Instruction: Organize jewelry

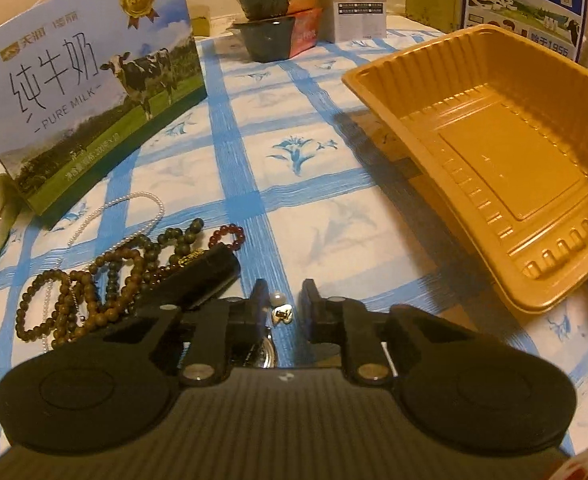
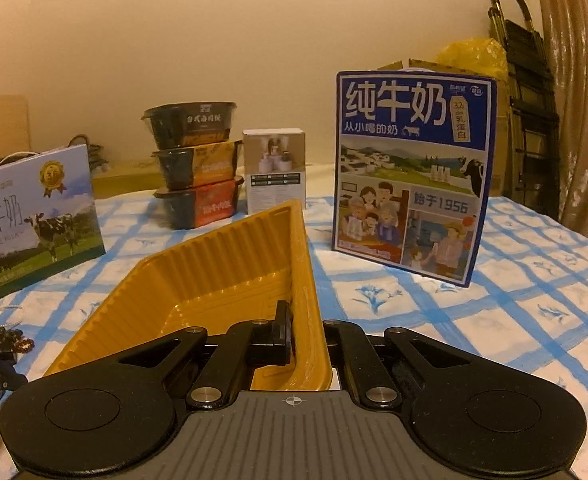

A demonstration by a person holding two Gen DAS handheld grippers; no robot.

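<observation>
Yellow tray (image 2: 214, 272) among milk cartons (image 2: 410, 176), bowls (image 2: 194, 160).

— Left gripper (image 1: 282, 300)?
— Jaws apart over the checked tablecloth (image 1: 334, 216); a small pearl-and-metal piece (image 1: 280, 308) lies between them.
— Other jewelry?
— Bead bracelets (image 1: 106, 280) heaped left. Yellow tray (image 1: 494, 160) tilted, right.

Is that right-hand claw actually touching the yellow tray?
Touching. The right wrist view shows the right gripper clamped over the yellow tray wall, its inner finger pressed against the inside.
</observation>
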